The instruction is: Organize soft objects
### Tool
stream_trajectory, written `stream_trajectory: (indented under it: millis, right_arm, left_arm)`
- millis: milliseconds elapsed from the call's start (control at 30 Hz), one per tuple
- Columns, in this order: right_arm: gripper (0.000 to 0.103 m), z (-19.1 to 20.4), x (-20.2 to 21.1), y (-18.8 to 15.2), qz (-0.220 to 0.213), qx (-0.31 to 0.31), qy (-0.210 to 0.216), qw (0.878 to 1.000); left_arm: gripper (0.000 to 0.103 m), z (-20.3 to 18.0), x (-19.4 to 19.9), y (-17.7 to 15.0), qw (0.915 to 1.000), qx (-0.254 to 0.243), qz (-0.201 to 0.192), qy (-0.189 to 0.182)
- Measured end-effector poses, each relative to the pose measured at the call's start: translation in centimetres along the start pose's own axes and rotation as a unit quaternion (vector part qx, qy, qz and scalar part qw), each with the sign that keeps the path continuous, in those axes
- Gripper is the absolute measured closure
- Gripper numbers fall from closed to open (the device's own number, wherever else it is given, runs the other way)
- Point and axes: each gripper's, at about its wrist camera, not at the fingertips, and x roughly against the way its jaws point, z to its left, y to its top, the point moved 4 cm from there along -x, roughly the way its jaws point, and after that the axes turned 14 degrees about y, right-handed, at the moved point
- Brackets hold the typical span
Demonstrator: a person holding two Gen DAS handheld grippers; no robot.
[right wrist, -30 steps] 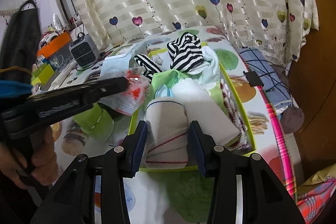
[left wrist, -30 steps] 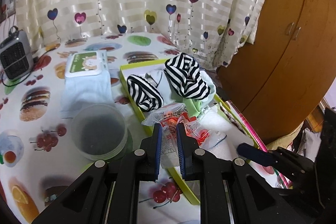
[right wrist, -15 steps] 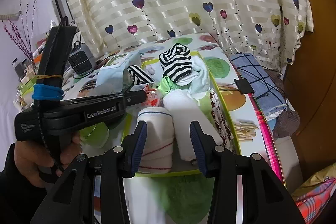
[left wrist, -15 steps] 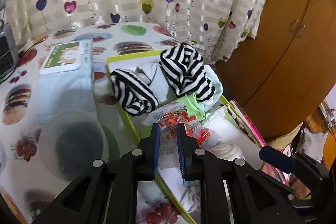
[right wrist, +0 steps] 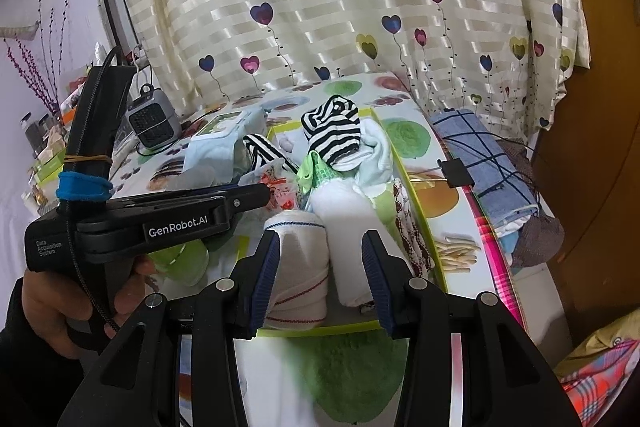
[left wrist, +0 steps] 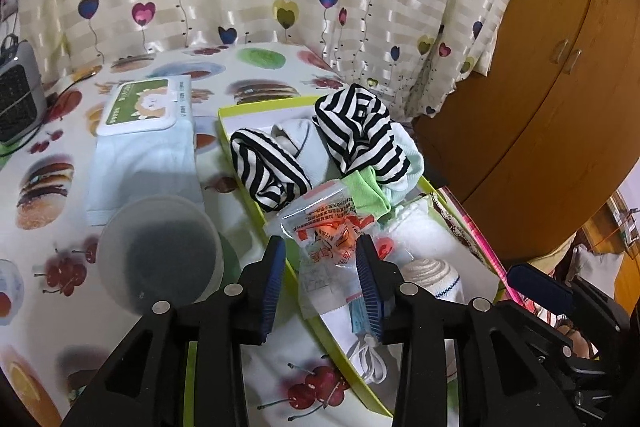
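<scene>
Left wrist view: left gripper (left wrist: pixel 322 263) fingers apart, packet (left wrist: pixel 334 247) loose between them over the tray (left wrist: pixel 256 203); lift straight away without snagging it.

Right wrist view: right gripper (right wrist: pixel 320 269) fingers apart, sock roll (right wrist: pixel 298 267) just ahead, untouched.
</scene>
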Motion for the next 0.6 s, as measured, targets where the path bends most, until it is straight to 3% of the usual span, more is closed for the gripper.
stream_trajectory:
  millis: [300,433,600]
  right_arm:
    - [0.058,1.0,1.0,0.2,-0.004,0.009,-0.009,1.000]
    - [0.046,1.9,1.2,0.0,0.001,0.015,-0.005,1.000]
    - [0.045,3.0,1.6,-0.3,0.008,0.025,-0.007,1.000]
  left_arm:
    - [0.069,0.4,2.8,-0.2,0.9997,0.000,-0.026,0.002]
    - [0.069,0.7,4.7,-0.6,0.9991,-0.004,-0.041,0.011]
    - [0.069,1.2,6.9,-1.5,0.9986,-0.005,-0.051,0.016]
